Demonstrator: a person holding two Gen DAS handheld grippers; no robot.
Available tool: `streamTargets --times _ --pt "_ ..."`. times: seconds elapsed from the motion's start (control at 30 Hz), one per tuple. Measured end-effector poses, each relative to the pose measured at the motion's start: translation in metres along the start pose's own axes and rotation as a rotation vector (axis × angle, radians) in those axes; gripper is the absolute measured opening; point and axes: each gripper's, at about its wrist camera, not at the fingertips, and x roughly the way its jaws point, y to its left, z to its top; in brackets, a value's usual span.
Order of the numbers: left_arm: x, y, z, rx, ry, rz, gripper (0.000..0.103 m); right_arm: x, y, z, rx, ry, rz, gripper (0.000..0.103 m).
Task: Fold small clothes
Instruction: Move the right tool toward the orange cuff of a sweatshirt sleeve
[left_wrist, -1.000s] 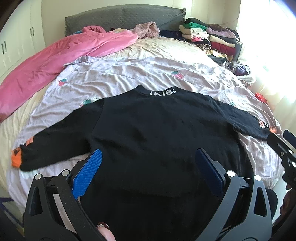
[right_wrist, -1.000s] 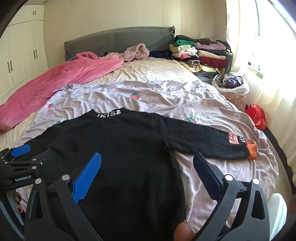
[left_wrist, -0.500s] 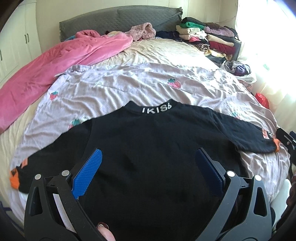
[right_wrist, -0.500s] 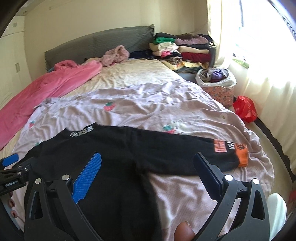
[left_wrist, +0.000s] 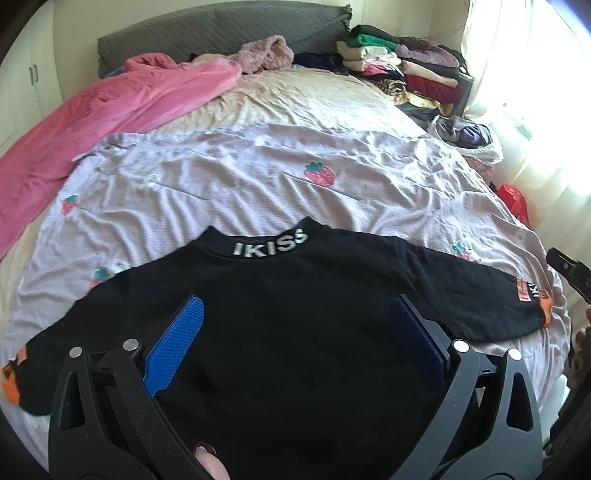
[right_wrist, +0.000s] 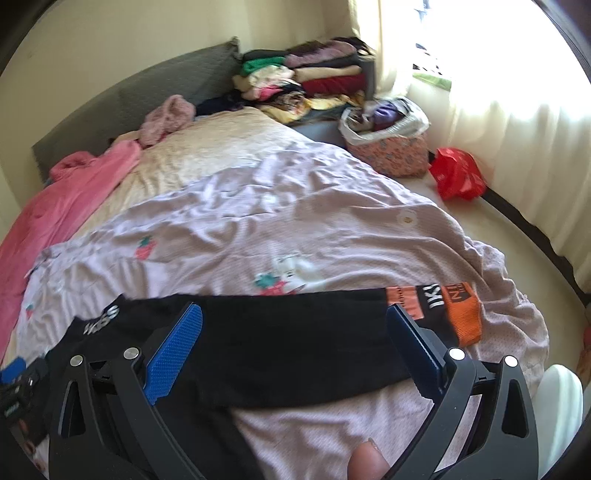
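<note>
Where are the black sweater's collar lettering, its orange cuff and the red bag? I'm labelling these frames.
collar lettering (left_wrist: 269, 246), left wrist view, on the middle letters of the white print.
orange cuff (right_wrist: 463, 317), right wrist view, on the ribbed end of the sleeve.
red bag (right_wrist: 456, 173), right wrist view, on its crumpled middle.

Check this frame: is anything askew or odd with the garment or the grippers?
Nothing stands out. The black sweater lies flat on the lilac sheet, sleeves spread. Left gripper and right gripper are open above it.

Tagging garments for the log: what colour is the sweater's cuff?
Orange, on the black sweater; the cuff shows best in the right wrist view.
</note>
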Motion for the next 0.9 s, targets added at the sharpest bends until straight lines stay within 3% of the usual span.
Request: streamTargets --times 0.23,0.5,0.9 --pt "0.029 -0.016 0.001 0.025 0.031 -0.036 0.094 0.030 -0.040 0.004 0.131 0.022 -0.032 0.099" --pt "0.061 -0.029 -0.005 0.040 0.051 -0.083 0.094 0.053 -0.091 -0.012 0.255 0.047 -0.147 0.099" --pt "0.099 -0.038 -0.020 0.040 0.066 -0.082 0.094 0.077 -0.142 -0.034 0.410 0.101 -0.221 0.099"
